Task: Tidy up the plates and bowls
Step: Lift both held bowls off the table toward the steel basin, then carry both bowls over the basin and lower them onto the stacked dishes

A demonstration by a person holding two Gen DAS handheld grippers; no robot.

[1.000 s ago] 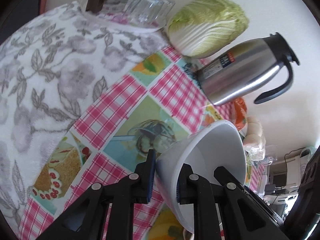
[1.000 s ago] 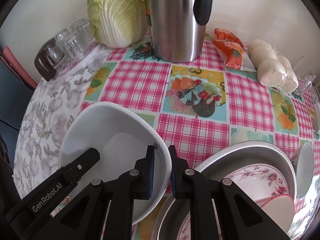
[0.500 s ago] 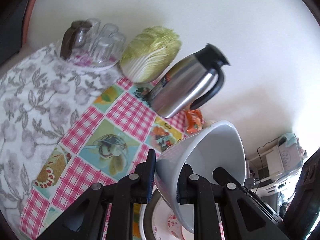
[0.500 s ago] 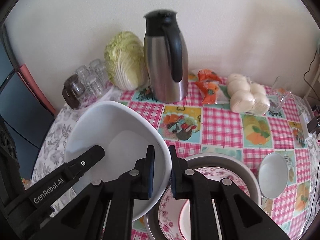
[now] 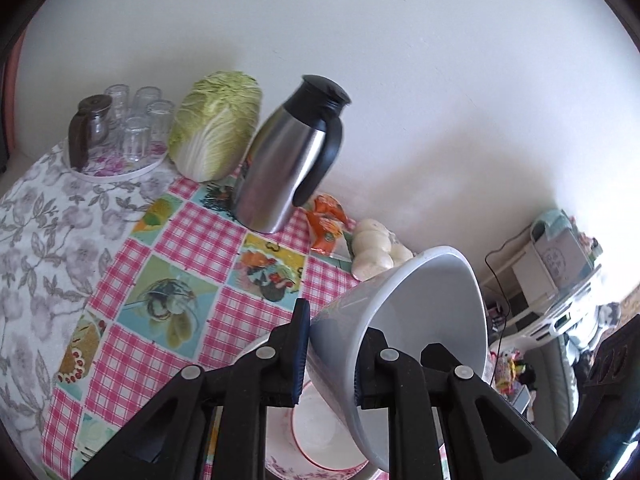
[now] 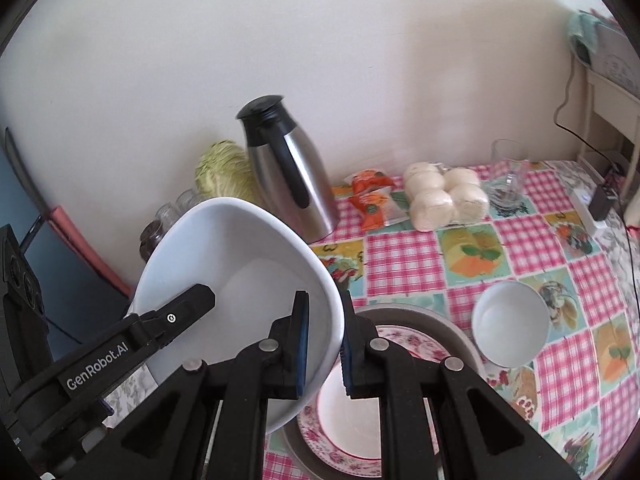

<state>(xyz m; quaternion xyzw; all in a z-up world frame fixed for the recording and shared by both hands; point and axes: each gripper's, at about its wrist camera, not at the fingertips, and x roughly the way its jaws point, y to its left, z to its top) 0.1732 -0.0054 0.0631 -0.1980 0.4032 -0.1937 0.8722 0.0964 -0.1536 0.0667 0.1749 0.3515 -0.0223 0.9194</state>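
A large white bowl [image 5: 420, 312] [image 6: 240, 264] hangs tilted in the air above the table, held by both grippers on opposite sides of its rim. My left gripper [image 5: 332, 344] is shut on the rim, one finger outside the wall and one inside. My right gripper [image 6: 324, 320] is shut on the opposite rim; the left gripper's finger [image 6: 176, 316] shows inside the bowl there. Below sits a metal basin [image 6: 452, 328] with a floral plate [image 6: 416, 344] and a red-rimmed dish [image 5: 320, 432] in it. A small white bowl [image 6: 508, 324] stands right of the basin.
Along the wall stand a steel thermos jug [image 5: 288, 160], a cabbage [image 5: 216, 132] and a tray of upturned glasses [image 5: 120, 128]. An orange packet [image 6: 368, 196], a bag of buns [image 6: 444, 196] and a glass cup [image 6: 508, 176] lie further right on the checked tablecloth [image 6: 400, 256].
Both grippers have risen with the large white bowl and drawn back from the wall. The table looks further off, and the basin with the plates has come in under the bowl.
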